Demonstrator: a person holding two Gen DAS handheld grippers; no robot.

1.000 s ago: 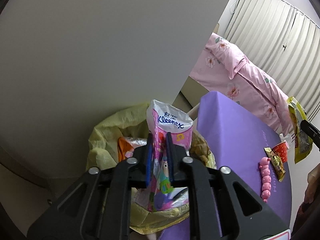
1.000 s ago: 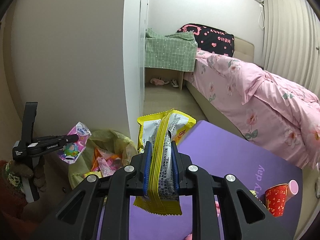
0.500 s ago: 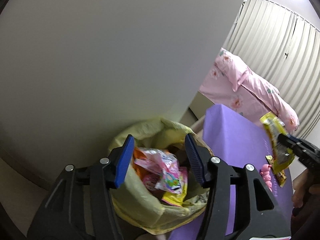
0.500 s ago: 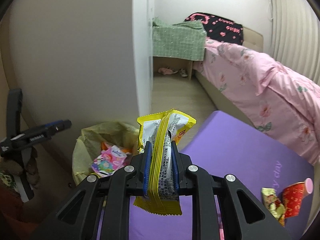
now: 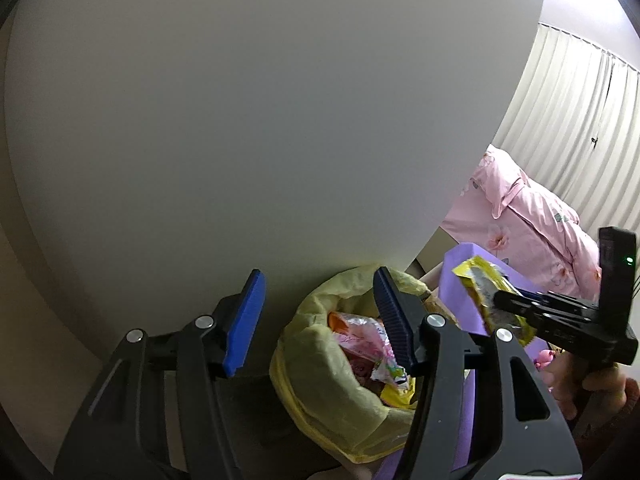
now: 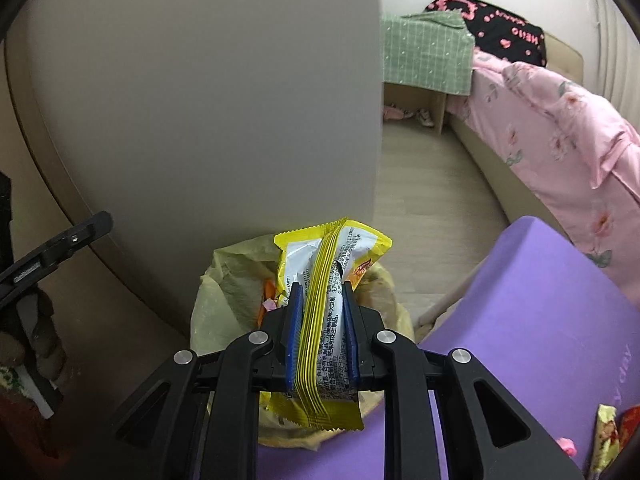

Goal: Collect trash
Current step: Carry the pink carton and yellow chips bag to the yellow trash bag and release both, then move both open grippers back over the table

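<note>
Left wrist view: the left tongs gape with nothing between them, jaws opening beside the yellow bin bag, where a pink packet lies among other wrappers; right wrist view: the right tongs pinch a yellow wrapper narrowly, poised over the bag's mouth, seemingly for dropping; more litter waits on the purple table.

glossy foil snack wrapper, thin crinkly yellow plastic bin bag, matt purple mat, pink cloth bedding

My left gripper and right gripper are black plastic with ribbed blue pads and silver screws.
</note>
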